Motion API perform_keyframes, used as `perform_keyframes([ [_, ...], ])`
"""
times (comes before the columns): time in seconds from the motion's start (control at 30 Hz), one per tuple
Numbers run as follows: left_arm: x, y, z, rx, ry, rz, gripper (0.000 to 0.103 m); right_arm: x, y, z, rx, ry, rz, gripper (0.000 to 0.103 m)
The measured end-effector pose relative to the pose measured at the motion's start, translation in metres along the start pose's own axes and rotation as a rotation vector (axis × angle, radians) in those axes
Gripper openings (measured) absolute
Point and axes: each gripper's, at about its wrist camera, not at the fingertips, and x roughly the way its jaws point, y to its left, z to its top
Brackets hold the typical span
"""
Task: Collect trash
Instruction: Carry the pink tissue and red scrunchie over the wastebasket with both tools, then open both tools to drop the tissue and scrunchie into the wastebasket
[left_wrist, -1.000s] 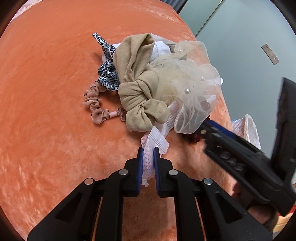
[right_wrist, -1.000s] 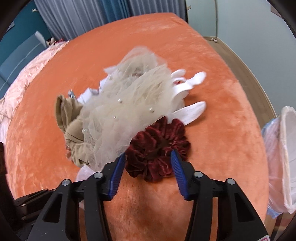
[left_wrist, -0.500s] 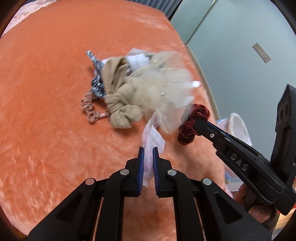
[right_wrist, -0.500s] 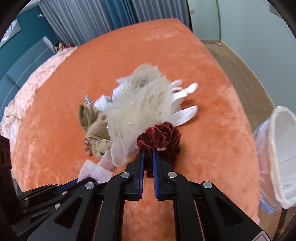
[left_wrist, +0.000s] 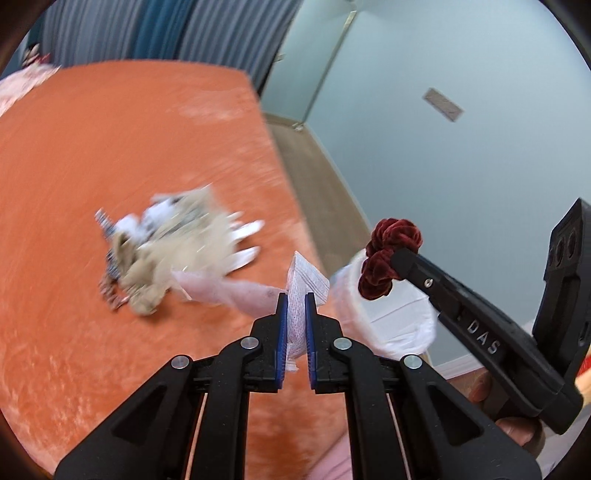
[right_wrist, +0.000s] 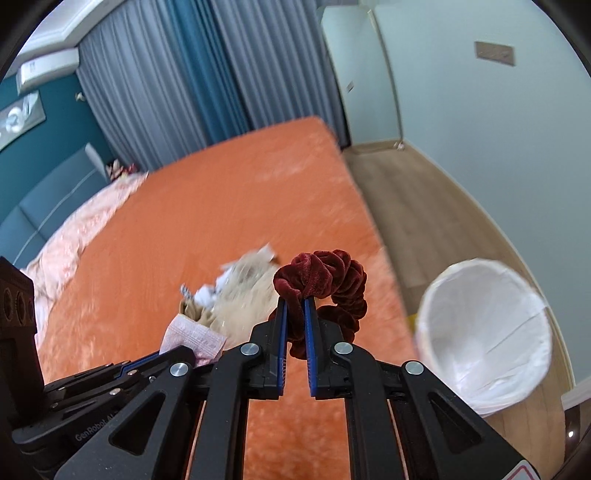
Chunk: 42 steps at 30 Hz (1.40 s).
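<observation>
The right hand-held gripper (right_wrist: 295, 308) was clamped on a dark red velvet scrunchie (right_wrist: 325, 284), its jaws nearly together with the fabric bunched between them and the loop hanging out past the tips. The left hand-held gripper (left_wrist: 295, 306) was likewise pinched shut, on a strip of thin pinkish-white tissue (left_wrist: 301, 291) that trailed to the left toward the blurred heap of hair accessories (left_wrist: 173, 254) lying on the orange bed (left_wrist: 110, 147).

What the coming move seemed to turn on was the bin. The white-lined wastebasket (right_wrist: 487, 328) stood on the wooden floor (right_wrist: 424, 206) just off the bed's right edge, to the right of and below the right hand-held gripper, its mouth open upward. In the left wrist view it lay right of and beyond the tissue, partly behind the scrunchie. So the right hand looked the nearer of the two, and the left would probably have to reach further rightward, past the bed edge, to drop its tissue.
</observation>
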Motion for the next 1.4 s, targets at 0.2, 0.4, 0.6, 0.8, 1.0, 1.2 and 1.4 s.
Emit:
perform_keyframes([
  [0.2,0.008,-0.063,0.022,0.068,-0.018,-0.080,0.008,-0.039,-0.048,0.011,0.055,-0.071,-0.062,0.008],
  [0.4,0.027,-0.115,0.029,0.135,0.001,-0.131,0.008,-0.057,-0.093,0.010,0.114,-0.103,-0.130,0.008],
  [0.6,0.056,-0.147,0.034,0.159,0.050,-0.207,0.008,-0.056,-0.126,0.003,0.169,-0.093,-0.178,0.008],
  [0.8,0.086,-0.169,0.043,0.158,0.096,-0.263,0.009,-0.045,-0.153,-0.004,0.215,-0.059,-0.197,0.008],
  [1.0,0.114,-0.182,0.049,0.148,0.132,-0.276,0.010,-0.034,-0.166,-0.004,0.233,-0.041,-0.207,0.010],
  [1.2,0.137,-0.184,0.053,0.121,0.153,-0.241,0.021,-0.029,-0.170,0.000,0.246,-0.032,-0.217,0.015],
  [1.4,0.135,-0.176,0.056,0.111,0.129,-0.218,0.036,-0.032,-0.166,0.000,0.241,-0.044,-0.226,0.034],
])
